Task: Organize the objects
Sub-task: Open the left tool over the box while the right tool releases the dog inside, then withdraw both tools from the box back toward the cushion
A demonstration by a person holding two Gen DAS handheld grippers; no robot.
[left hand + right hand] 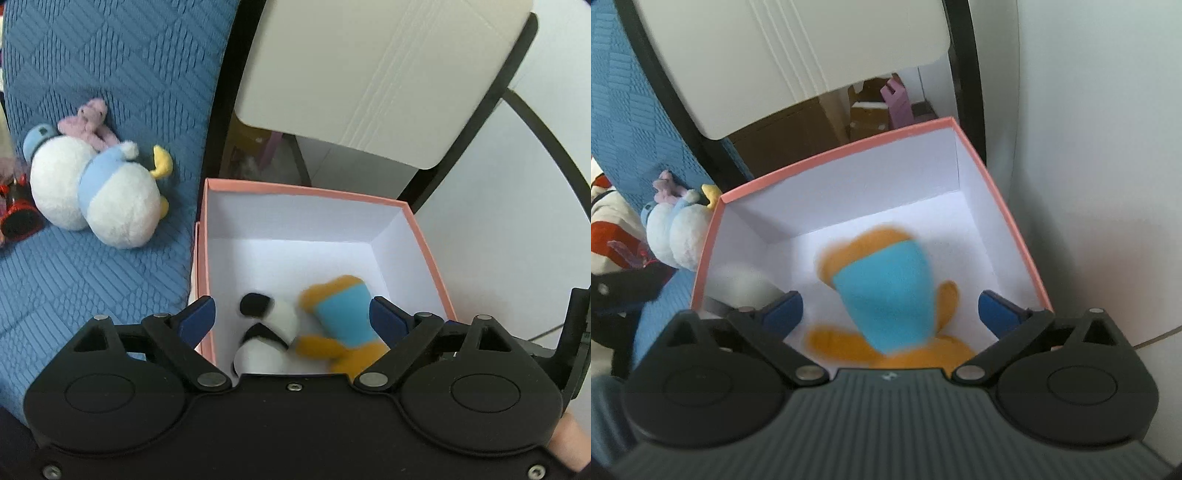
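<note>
Both the left gripper [291, 314] and right gripper [890, 312] gape wide and empty above the pink-rimmed white cardboard box [424, 236], black-and-white plush [266, 332] and orange-and-blue plush [882, 295] dropped inside, while white-and-blue duck plush [110, 199] and small pink plush [90, 120] remain far left on blue quilted cushion [110, 55].

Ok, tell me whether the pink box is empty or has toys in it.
Not empty. The pink box is open-topped, with a black-and-white plush and an orange plush in blue inside on its white floor.

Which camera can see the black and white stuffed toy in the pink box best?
The left wrist view. There the black and white toy lies in the pink box beside the orange toy, its patches easy to see though slightly blurred. In the right wrist view only a blurry white shape shows, partly hidden behind the tongs.
</note>
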